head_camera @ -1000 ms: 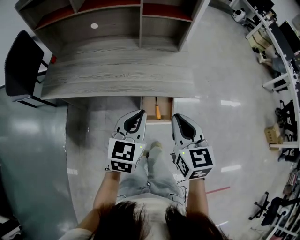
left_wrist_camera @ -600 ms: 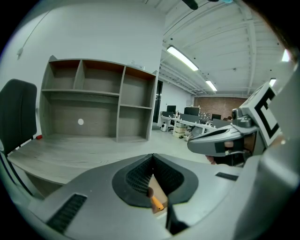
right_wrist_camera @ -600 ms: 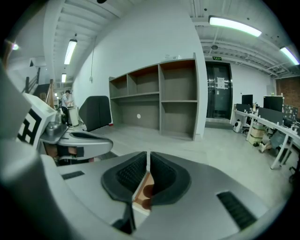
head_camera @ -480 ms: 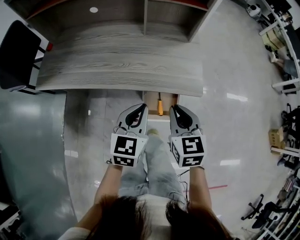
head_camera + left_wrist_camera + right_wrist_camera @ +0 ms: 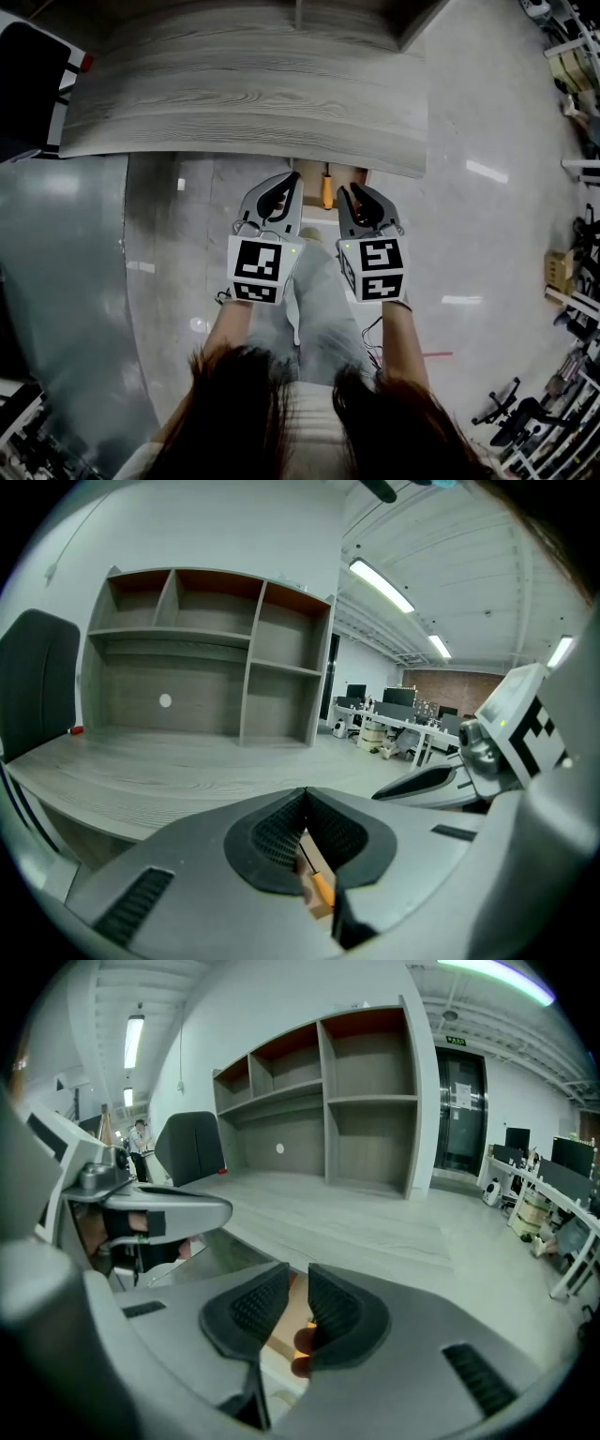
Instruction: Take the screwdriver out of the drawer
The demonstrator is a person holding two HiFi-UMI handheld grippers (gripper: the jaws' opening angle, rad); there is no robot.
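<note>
The screwdriver (image 5: 326,187), with an orange handle, lies in the small open wooden drawer (image 5: 350,175) under the front edge of the grey wood desk (image 5: 244,103). My left gripper (image 5: 294,177) hovers just left of the drawer, shut and empty. Through the hollow behind its jaws the left gripper view (image 5: 302,791) shows the orange handle (image 5: 320,891) below. My right gripper (image 5: 343,190) hovers over the drawer's right side, its pads a narrow gap apart (image 5: 298,1274) with nothing between them. Drawer wood (image 5: 284,1330) shows under it.
A black chair (image 5: 23,80) stands at the desk's left end. An open shelf unit (image 5: 216,658) rises at the back of the desk. The person's legs (image 5: 314,300) are below the grippers on the glossy floor. Office furniture (image 5: 581,75) lines the far right.
Both grippers have moved forward to the drawer and drawn closer together. The head view has shifted, so the desk edge and drawer now sit nearer the grippers.
</note>
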